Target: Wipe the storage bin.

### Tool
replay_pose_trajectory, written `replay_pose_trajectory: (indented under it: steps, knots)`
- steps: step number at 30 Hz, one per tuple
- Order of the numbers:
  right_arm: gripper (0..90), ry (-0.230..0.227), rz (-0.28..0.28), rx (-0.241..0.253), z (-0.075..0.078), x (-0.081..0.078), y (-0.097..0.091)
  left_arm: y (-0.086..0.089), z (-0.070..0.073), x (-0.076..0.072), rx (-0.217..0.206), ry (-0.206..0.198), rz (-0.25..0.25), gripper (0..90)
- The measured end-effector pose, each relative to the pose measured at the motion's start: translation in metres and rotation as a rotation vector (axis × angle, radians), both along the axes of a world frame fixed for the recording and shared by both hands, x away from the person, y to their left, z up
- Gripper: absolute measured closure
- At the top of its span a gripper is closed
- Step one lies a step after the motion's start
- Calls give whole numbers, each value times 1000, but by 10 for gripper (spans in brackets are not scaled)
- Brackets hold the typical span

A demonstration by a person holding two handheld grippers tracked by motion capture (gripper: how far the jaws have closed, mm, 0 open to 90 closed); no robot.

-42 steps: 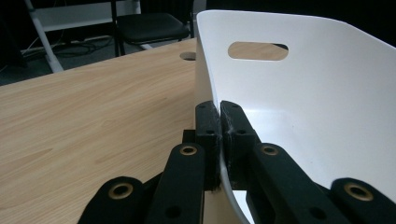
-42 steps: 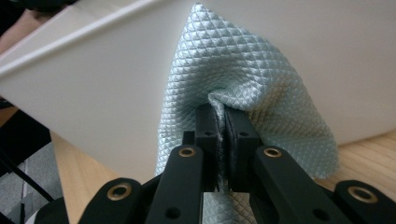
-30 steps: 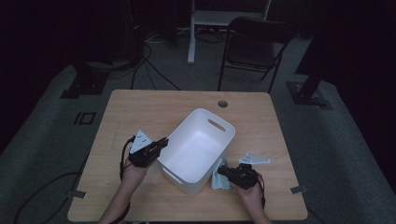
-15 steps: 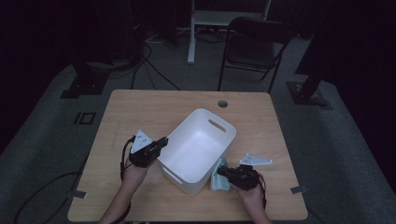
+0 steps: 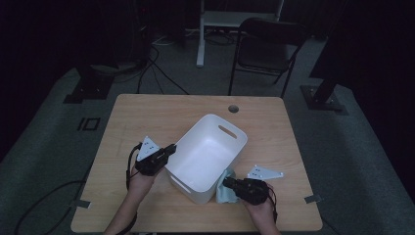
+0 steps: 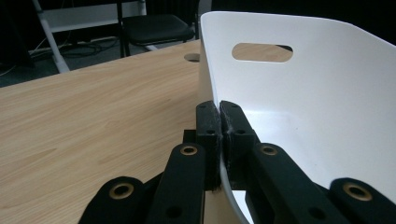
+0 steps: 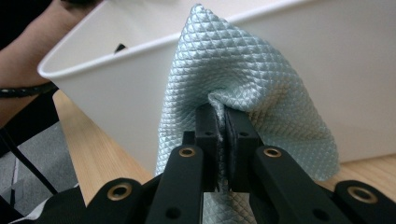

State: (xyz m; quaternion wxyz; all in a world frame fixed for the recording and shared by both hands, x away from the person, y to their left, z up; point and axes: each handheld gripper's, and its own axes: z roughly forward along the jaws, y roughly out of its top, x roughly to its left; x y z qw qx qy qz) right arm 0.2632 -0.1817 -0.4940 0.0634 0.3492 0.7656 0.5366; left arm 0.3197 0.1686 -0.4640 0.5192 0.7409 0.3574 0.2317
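The smooth white plastic tub sits mid-table, bare wood beyond its far rim. Left gripper clamps its thin wall; right gripper pinches the quilted pale-blue cloth against the tub's near side.

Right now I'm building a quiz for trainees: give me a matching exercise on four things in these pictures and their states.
Things:
1. left gripper
2. right gripper
3. white tub
4. folding chair

States:
A. on the floor beyond the table
B. pinching a pale blue cloth
C. clamped on a thin white rim
D. on the table, with nothing visible inside

Pairs: 1-C, 2-B, 3-D, 4-A
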Motion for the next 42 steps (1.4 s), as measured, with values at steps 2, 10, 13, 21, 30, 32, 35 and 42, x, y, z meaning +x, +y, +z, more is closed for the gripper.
replay_pose_trajectory:
  steps: [2,10,13,21,30,32,35,42]
  knots:
    - [854,6,-1,-1,-3,1,0,0,0,0,-2,0,0,877]
    - [854,40,-8,-5,-14,6,-2,0,0,0,0,-3,-1,876]
    - [854,62,-12,-5,-19,8,-2,0,0,-1,0,-3,1,876]
    - [854,107,-21,-19,-32,14,-4,-2,0,-1,3,-7,14,876]
    - [854,12,50,12,-2,-8,6,-2,0,-1,3,-10,22,877]
    - [854,-5,62,26,3,-11,7,-2,0,-1,6,-13,24,876]
    - [854,-47,104,74,19,-22,12,-3,0,-1,7,-13,24,877]
    - [854,-24,86,20,8,-19,14,-2,0,-1,5,-3,11,878]
